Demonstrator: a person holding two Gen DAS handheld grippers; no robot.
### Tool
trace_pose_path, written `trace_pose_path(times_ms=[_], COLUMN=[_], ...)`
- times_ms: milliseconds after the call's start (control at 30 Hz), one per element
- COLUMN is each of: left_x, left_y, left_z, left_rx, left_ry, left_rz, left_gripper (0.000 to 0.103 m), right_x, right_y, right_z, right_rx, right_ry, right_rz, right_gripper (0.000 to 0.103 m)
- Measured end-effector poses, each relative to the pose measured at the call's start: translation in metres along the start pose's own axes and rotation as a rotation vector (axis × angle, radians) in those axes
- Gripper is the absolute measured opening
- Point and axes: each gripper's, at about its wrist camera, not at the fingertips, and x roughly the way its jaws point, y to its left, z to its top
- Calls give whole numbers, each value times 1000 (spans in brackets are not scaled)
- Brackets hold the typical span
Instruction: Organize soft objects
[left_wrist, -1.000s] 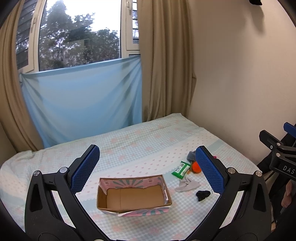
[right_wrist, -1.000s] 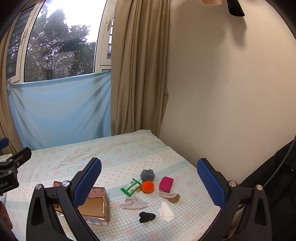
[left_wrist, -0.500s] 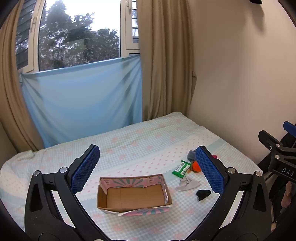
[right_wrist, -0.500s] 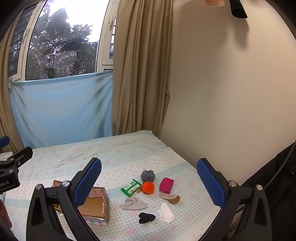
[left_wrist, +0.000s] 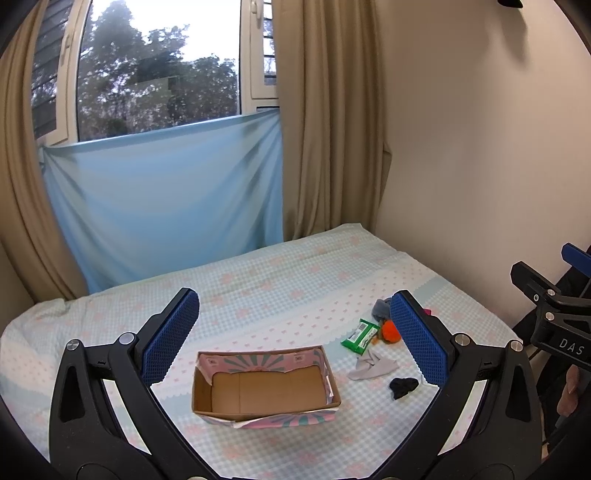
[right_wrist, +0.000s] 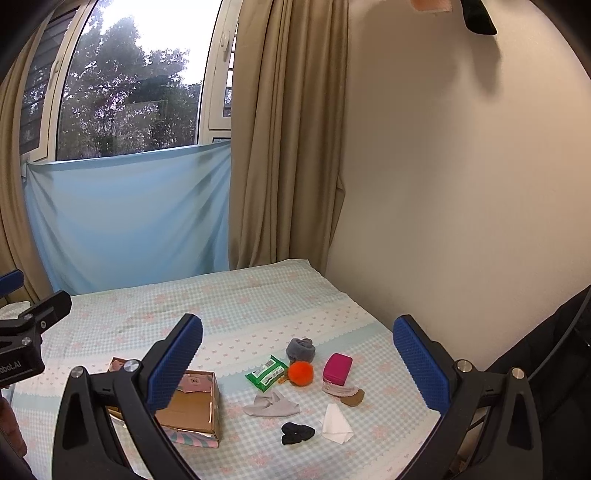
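An open cardboard box (left_wrist: 264, 386) with a pink patterned rim sits on the bed, empty; it also shows in the right wrist view (right_wrist: 192, 406). To its right lie a green packet (right_wrist: 266, 373), an orange pompom (right_wrist: 301, 373), a grey rolled sock (right_wrist: 301, 349), a magenta block (right_wrist: 337, 368), a light grey sock (right_wrist: 271, 406), a black scrunchie (right_wrist: 295, 432), a white cloth (right_wrist: 335, 428) and a brown piece (right_wrist: 352, 398). My left gripper (left_wrist: 295, 339) is open above the box. My right gripper (right_wrist: 297, 363) is open above the pile. Both are empty.
The bed (left_wrist: 295, 280) has a pale checked sheet. A cream wall (right_wrist: 461, 184) runs along its right side. A blue cloth (left_wrist: 166, 199) and beige curtains (left_wrist: 325, 122) hang behind at the window. Dark clothing (right_wrist: 554, 350) is at the right edge.
Both grippers have barely shifted; the views are almost the same. Nothing on the bed has moved.
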Motion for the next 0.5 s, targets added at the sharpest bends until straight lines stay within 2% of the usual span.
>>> trace_pose_path(times_ms=[500], left_x=[-4], left_y=[-1], left_z=[-2], left_rx=[2], left_ry=[-7], left_rz=[1], left_gripper=[102], right_x=[-4], right_y=[0], right_z=[-3], right_rx=[17], right_ry=[-11], right_rz=[11], right_gripper=[103])
